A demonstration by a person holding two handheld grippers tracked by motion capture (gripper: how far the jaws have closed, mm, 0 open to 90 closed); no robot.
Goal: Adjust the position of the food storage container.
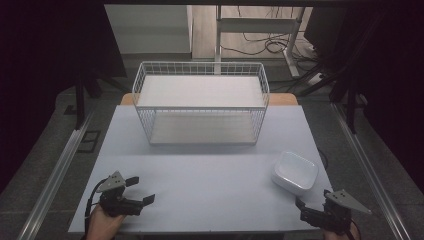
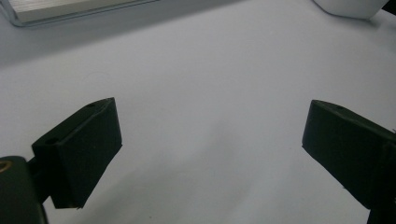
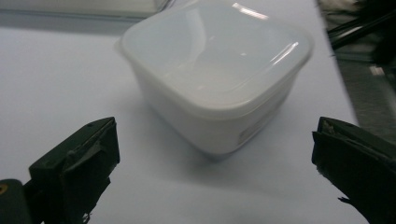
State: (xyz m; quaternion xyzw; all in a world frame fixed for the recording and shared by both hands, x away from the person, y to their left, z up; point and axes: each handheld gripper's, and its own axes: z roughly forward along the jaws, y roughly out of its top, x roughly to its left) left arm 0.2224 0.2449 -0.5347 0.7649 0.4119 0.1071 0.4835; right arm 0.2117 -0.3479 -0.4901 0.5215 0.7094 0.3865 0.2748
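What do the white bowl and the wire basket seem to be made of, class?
Bowl: probably plastic, smooth and glossy; light glints along its rounded rim and the wall looks slightly translucent.
Basket: likely metal wire with a white coating; thin rods form an open grid. The pale boards inside look like matt wood or laminate, hard to tell.

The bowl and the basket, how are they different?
The bowl is small and solid with smooth rounded walls; the basket is much bigger and made of open wire mesh you can see through. The bowl sits near the right tongs, at the table's right front corner; the basket stands farther back, in the middle. The basket has a flat board as a shelf across it; the bowl is empty. Both are white and rest on the table.
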